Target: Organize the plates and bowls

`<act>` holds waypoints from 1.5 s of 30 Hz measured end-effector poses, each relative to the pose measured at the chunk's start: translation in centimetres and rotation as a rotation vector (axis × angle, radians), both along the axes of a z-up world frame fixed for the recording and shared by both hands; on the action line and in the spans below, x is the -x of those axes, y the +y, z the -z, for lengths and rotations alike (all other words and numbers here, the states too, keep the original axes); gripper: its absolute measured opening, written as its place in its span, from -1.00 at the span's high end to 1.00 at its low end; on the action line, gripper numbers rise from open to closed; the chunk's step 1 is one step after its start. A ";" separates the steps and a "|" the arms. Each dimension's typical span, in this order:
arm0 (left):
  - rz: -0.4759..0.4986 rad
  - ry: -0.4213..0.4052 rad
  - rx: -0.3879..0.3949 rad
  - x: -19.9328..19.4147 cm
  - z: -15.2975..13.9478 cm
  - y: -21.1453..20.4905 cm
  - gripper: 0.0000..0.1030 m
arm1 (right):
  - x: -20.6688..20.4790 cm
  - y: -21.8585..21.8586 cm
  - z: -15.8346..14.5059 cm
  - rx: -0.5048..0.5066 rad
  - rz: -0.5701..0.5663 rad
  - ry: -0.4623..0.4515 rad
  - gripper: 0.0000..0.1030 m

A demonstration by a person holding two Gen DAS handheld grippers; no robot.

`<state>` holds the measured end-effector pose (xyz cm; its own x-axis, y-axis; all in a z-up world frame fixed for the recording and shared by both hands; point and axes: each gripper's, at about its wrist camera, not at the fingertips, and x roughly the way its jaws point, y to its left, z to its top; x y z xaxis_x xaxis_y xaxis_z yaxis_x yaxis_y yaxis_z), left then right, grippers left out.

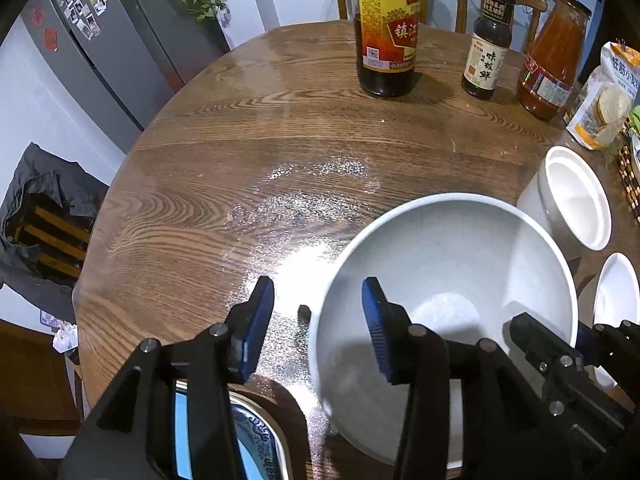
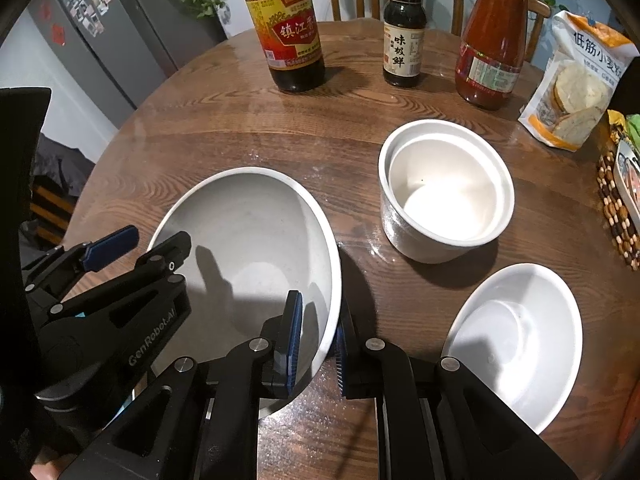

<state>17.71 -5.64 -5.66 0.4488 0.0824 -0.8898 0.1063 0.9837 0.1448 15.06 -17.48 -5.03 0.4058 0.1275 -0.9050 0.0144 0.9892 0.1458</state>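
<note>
Right wrist view showed the right gripper point(image 2: 316, 344) clamped on the large grey bowl's point(image 2: 256, 240) near rim, the left gripper point(image 1: 318, 320) straddling it unclenched; releasing gently should leave it beside the nested white bowls point(image 2: 446, 188).

Both fisheye wrist views look steeply down from close above the round brown wooden worktop point(image 1: 248, 128), the left one from the left, sharing the large grey-white ceramic bowl point(image 2: 256, 240) and the far row of three sauce bottles point(image 2: 404, 40).
</note>
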 end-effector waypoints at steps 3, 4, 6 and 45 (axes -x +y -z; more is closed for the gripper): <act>-0.010 -0.010 0.003 0.1 -0.4 0.3 -0.11 | 0.1 -0.1 -0.1 0.001 0.007 -0.001 0.64; -0.012 -0.016 0.008 0.1 -0.6 0.4 -0.15 | 0.1 -0.1 -0.2 -0.002 0.008 -0.005 0.55; -0.016 -0.027 0.012 0.2 -1.0 0.6 -0.24 | 0.3 -0.2 -0.5 -0.008 0.014 -0.017 0.24; 0.087 0.031 0.284 9.7 -3.9 -4.6 -0.99 | 9.4 -12.2 -4.4 -0.031 0.182 -0.118 -0.37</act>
<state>7.99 -10.23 -1.81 0.4155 -0.2097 -0.8851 0.1926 0.9713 -0.1398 5.62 -29.65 -0.67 0.5273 0.0694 -0.8468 0.1738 0.9668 0.1875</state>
